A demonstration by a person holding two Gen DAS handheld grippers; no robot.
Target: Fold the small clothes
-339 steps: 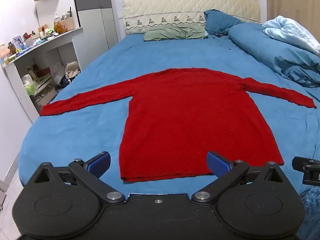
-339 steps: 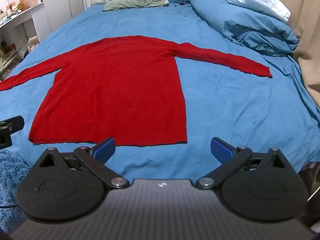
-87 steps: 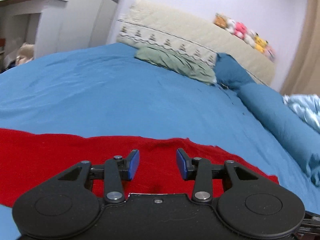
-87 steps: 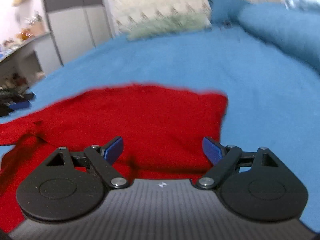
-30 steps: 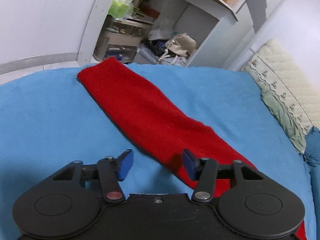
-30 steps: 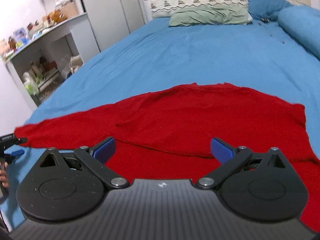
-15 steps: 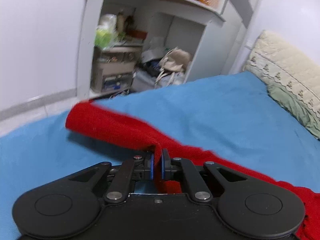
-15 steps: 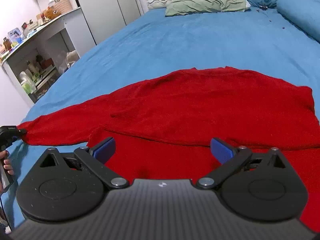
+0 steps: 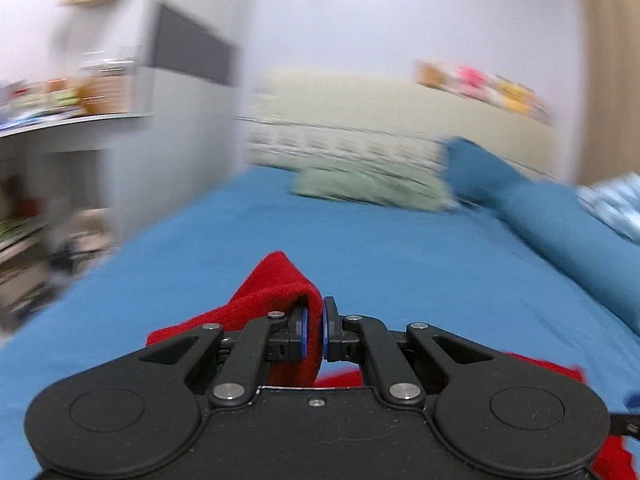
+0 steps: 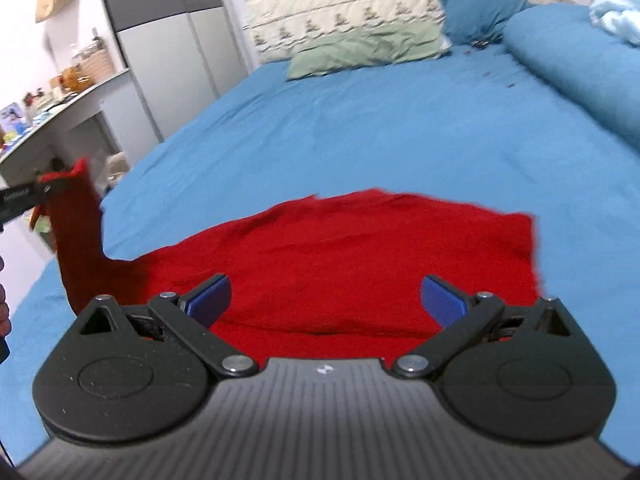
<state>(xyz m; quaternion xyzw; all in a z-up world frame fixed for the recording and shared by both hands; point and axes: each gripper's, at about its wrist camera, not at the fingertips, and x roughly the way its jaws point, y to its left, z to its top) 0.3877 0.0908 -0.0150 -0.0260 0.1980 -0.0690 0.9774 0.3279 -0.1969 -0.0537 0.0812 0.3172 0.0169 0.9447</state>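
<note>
A red knit sweater lies on the blue bed, its right side folded over the body. My left gripper is shut on the left sleeve and holds it lifted off the sheet. In the right wrist view that sleeve hangs from the left gripper's tip at the far left. My right gripper is open and empty, low over the near part of the sweater's body.
The blue sheet stretches to a green pillow and blue pillow at the headboard. A rolled blue duvet lies along the right. White shelves and a wardrobe stand left of the bed.
My left gripper has lifted the sleeve off the bed and swung toward the bed's middle. The right gripper has dropped lower over the sweater and stays open.
</note>
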